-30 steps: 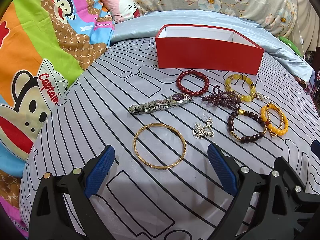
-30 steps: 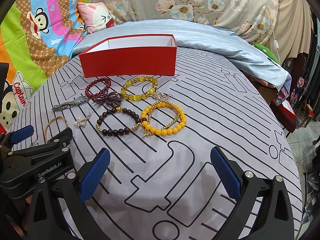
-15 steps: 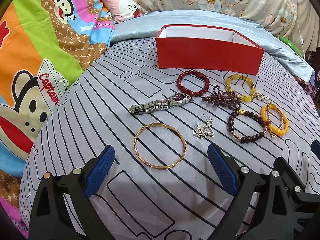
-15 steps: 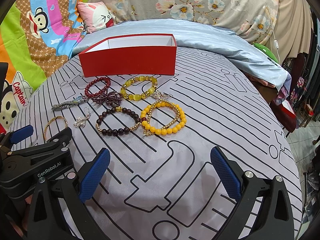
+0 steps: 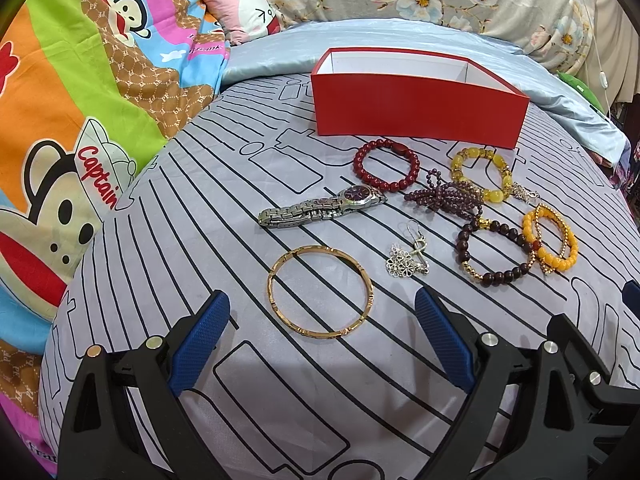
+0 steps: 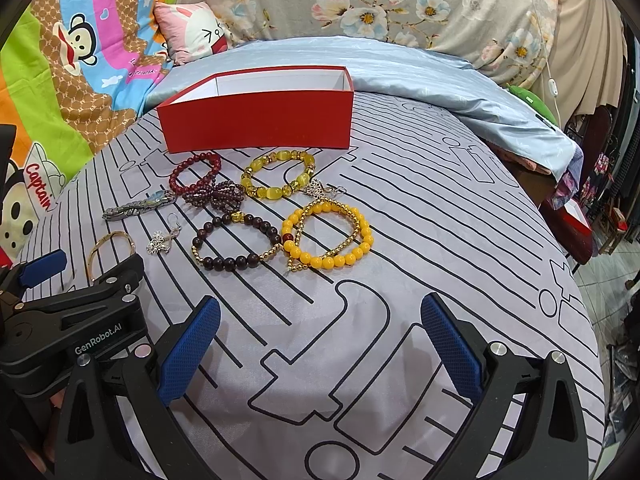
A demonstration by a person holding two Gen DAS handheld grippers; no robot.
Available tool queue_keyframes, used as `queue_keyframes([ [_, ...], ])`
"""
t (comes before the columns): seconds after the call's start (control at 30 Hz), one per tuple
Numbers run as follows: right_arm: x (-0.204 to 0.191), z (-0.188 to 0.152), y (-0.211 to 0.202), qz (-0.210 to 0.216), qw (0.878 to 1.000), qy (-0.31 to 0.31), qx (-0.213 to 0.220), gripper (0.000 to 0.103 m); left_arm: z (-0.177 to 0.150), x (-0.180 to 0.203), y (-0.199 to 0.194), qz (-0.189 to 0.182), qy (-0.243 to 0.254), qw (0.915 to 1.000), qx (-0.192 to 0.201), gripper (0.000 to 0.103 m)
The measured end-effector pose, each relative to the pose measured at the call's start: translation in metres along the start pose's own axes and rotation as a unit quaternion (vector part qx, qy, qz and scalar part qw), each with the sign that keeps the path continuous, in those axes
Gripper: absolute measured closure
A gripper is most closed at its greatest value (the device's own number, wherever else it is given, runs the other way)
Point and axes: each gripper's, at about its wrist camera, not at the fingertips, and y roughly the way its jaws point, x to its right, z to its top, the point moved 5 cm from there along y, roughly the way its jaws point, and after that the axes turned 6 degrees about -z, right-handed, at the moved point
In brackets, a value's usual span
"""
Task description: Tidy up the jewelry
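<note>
Left gripper (image 5: 322, 326) and right gripper (image 6: 320, 334), both spread wide and empty, hover over the bedspread (image 5: 200, 208). Gold bangle (image 5: 320, 290) lies flat just ahead of the left gripper, red box (image 5: 416, 108) beyond. Likely light, rigid and slippery: pinch across its thin rim.

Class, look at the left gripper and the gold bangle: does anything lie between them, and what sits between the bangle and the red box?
Nothing lies between the open left gripper and the gold bangle; only bedsheet. Between bangle and red box lies the silver watch, flat on the sheet, so a lifted carry would likely pass over it.
</note>
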Motion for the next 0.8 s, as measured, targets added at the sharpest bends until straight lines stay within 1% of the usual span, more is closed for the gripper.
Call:
queue_keyframes([
  [0.23, 0.0, 0.0, 0.0, 0.001, 1.0, 0.0, 0.0, 0.007, 0.0, 0.0, 0.0, 0.0, 0.0, 1.0, 0.0, 0.014],
  [0.4, 0.0, -0.002, 0.002, 0.003, 1.0, 0.003, -0.002, 0.007, -0.002, -0.005, -0.001, -0.011, -0.011, 0.9999, 0.005, 0.013],
  [0.47, -0.001, -0.004, 0.005, 0.004, 1.0, 0.006, -0.004, 0.007, -0.004, -0.012, -0.002, -0.025, -0.027, 0.9993, 0.005, 0.013],
  [0.53, 0.0, -0.006, 0.006, 0.007, 1.0, 0.008, -0.01, 0.007, -0.006, -0.024, -0.002, -0.025, -0.041, 0.9989, 0.002, 0.013],
  [0.6, 0.001, -0.005, 0.007, 0.009, 1.0, 0.008, -0.017, 0.007, -0.006, -0.031, -0.003, -0.029, -0.042, 0.9987, 0.0, 0.013],
  [0.7, 0.002, -0.005, 0.009, 0.016, 0.999, 0.007, -0.027, 0.007, -0.001, -0.044, -0.002, -0.025, -0.041, 0.9988, 0.0, 0.013],
  [0.8, 0.002, -0.005, 0.011, 0.024, 0.999, 0.009, -0.035, 0.007, 0.01, -0.056, 0.0, -0.029, -0.046, 0.9985, 0.01, 0.013],
])
